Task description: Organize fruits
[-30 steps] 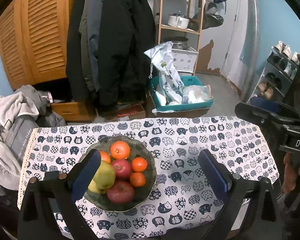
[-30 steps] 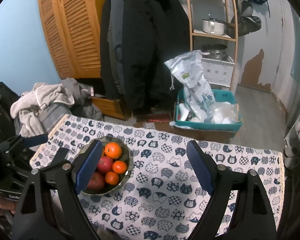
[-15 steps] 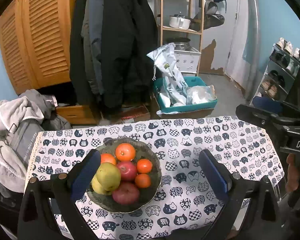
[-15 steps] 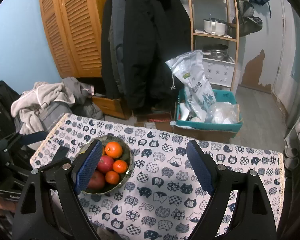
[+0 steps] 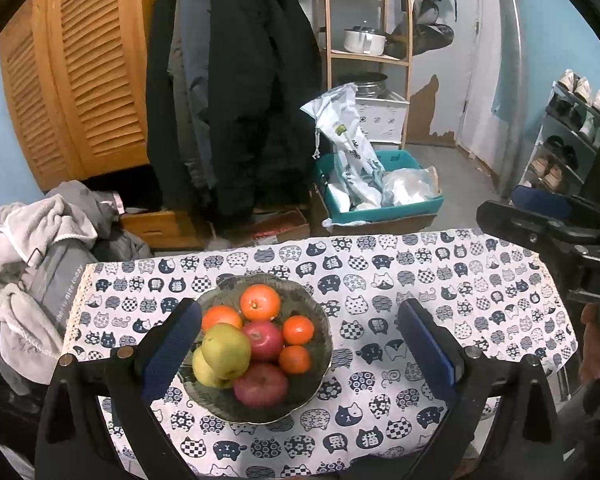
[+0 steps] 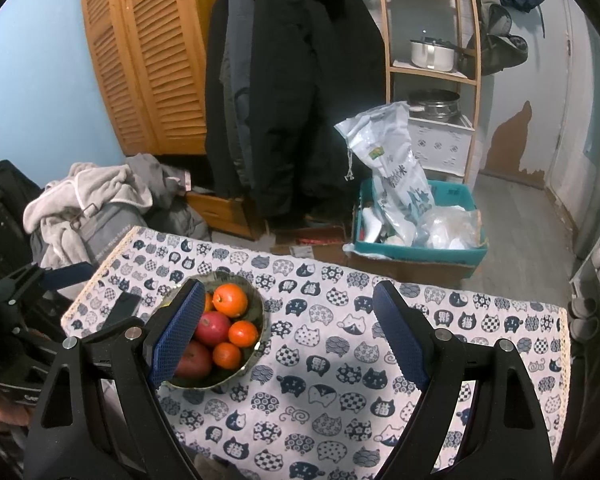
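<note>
Looking at the bench [image 5: 480,280] with its cat-print cloth, all the fruit I can see sits piled in one bowl [image 5: 316,388] toward the left side: four oranges, two red apples and two greenish pears. That heap fits either fruit already gathered up or a pile waiting to be sorted out, and I can't tell which from here. Both grippers hover above the bench with their jaws spread wide and nothing in them; the left gripper [image 5: 296,344] hangs right over the bowl, the right gripper [image 6: 288,336] more over bare cloth beside it. Handling-wise, my guess: the top orange [image 5: 260,302] and the small oranges [image 5: 298,329] are light, round and a bit springy, so they'd roll if nudged, and I'd pinch them across the widest part. The pear [image 5: 226,350] is on top of the pile, smooth-skinned and likely to bruise or slip, so a gentle squeeze across the fat lower half seems best. The apples [image 5: 262,340] are firmer and heavier, with waxy skin, and the front apple [image 5: 261,390] is wedged low against the rim, so it'd be awkward to reach with stuff leaning on it. Pulling anything from underneath could send the rest tumbling. The bowl looks dark and glassy, so I'd treat it as breakable and avoid knocking its wavy edge.
</note>
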{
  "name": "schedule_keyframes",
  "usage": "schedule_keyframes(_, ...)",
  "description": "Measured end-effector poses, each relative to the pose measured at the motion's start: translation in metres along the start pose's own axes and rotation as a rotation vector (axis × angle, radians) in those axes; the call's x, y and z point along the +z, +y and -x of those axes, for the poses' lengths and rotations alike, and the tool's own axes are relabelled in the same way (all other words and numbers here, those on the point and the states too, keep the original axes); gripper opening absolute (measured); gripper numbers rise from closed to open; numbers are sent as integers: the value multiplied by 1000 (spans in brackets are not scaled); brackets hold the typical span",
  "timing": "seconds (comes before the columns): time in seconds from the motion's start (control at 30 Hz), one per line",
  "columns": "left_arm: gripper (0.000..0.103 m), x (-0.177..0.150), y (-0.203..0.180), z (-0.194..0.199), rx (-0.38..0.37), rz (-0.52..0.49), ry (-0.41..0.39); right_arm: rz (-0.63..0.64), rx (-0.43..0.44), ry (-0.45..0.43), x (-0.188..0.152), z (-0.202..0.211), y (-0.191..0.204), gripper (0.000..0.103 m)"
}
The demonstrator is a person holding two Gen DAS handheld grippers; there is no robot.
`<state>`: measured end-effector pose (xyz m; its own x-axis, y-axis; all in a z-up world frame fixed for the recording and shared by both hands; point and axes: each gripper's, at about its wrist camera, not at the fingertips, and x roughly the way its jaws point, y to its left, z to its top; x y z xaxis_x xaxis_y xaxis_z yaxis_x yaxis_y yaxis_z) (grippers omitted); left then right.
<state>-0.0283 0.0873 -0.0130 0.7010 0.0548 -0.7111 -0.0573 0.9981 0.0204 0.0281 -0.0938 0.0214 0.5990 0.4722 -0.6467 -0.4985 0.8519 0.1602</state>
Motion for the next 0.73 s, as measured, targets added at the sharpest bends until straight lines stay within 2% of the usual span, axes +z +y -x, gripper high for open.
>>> schedule_keyframes(0.17,100,-1,-1,-1,26,-6,2,3,4,2,-1,0,4,85)
schedule_keyframes(0.73,100,-3,1,-1,16,10,16,2,3,5,-1,0,7,85)
